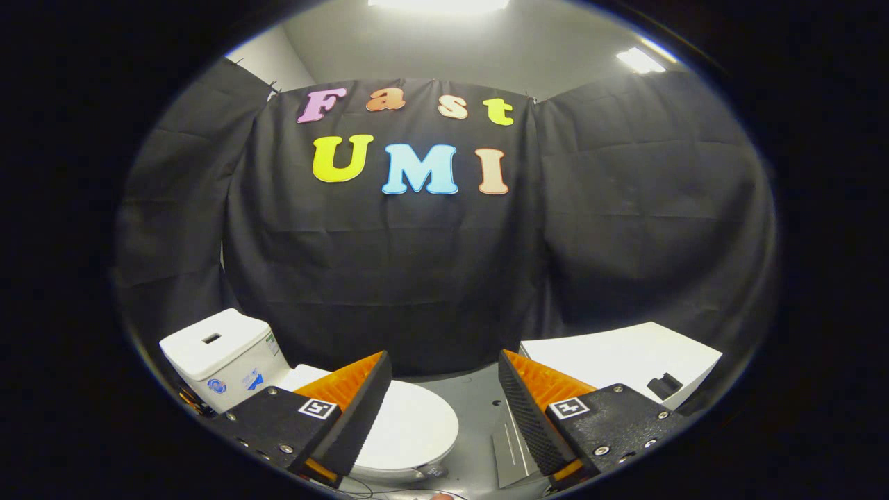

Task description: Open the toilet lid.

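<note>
Tool (444, 389) showing two wedge-shaped fingers (358, 410) standing apart, orange ribbed bodies wearing black textured pads on facing sides, black mounting plates carrying silver screws, each bearing a small square black-and-white marker

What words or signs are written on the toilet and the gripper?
Toilet tank: two blue stickers and a small label, too small and blurred to read.
Gripper, open above the closed toilet lid: a black-and-white square marker on each finger, patterns, no words.
White box: nothing readable.
</note>
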Demonstrator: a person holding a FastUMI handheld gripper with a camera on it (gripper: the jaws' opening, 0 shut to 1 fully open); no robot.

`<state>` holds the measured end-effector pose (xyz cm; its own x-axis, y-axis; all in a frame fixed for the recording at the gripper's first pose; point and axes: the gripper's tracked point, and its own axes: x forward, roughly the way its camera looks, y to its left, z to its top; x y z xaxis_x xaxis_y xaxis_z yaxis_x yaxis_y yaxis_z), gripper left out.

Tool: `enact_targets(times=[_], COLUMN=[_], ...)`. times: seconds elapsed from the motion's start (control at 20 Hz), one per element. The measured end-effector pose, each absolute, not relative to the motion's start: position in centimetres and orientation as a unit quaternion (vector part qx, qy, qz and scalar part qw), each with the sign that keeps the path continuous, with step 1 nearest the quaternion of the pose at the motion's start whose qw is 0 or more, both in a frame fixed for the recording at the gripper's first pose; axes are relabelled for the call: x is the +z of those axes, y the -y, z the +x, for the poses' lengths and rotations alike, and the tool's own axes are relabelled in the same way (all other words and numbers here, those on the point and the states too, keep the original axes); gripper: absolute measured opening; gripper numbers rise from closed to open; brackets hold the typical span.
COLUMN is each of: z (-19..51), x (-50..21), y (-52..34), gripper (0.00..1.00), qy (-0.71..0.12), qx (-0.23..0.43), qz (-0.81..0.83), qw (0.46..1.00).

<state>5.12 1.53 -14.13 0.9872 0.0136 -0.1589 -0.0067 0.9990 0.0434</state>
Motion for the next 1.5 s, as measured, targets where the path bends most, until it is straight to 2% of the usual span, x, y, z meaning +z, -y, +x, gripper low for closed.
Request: enact_targets(times=[0.55, 1.0, 1.5], z=[4.2, 2.1, -0.4], x=[-29.1, -37.6, -43.6], y=[-2.2, -4.2, -2.6], gripper=[0.96, 0.96, 0.95], qy=[-0.202, -0.329, -0.373], qx=[-0.027, -0.033, -0.071], qz=[0.189, 0.172, 0.293], qw=[0.961, 0.928, 0.878])
